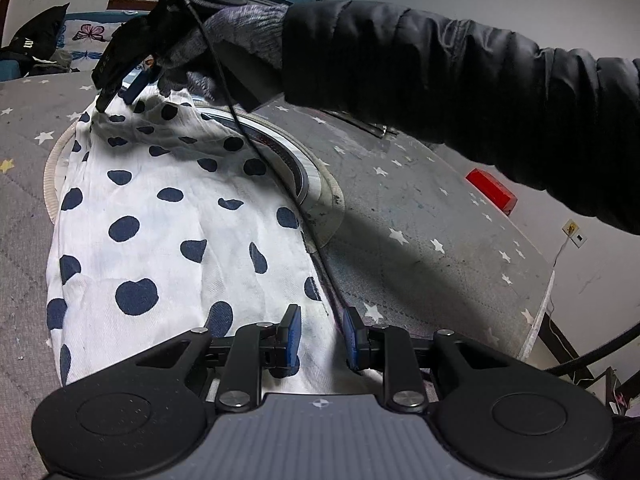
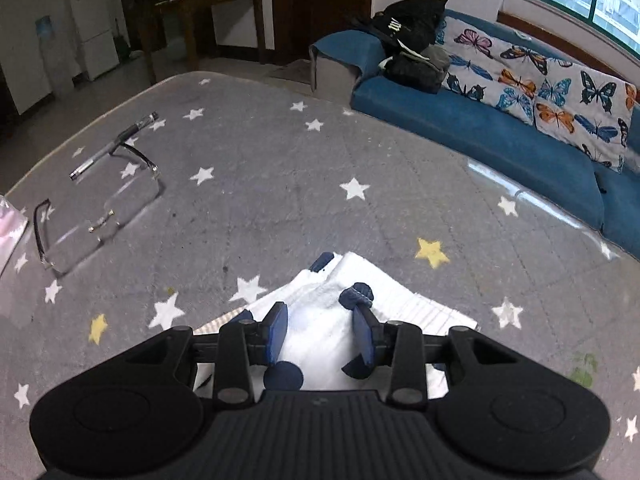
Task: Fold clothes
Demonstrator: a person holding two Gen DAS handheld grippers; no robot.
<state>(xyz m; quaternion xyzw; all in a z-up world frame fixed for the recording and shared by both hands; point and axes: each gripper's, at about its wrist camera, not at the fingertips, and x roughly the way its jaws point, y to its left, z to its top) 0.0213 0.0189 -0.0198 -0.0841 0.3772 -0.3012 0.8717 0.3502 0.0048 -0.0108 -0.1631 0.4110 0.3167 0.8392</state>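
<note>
Left wrist view: polka-dot garment (image 1: 168, 232) lies on the star-print counter (image 1: 400, 200), its near edge hidden under the left tool (image 1: 320, 340), whose jaws stand apart, released, over the cloth. Right tool (image 1: 116, 96), gloved hand (image 1: 224, 40) behind it, presses the far corner; its jaws are parted around a fold, contact unclear.

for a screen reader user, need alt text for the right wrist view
The open right gripper hovers over a corner of the white, navy-spotted garment on a grey star-print cover. Eyeglasses and a pen lie left; a blue sofa sits behind.
</note>
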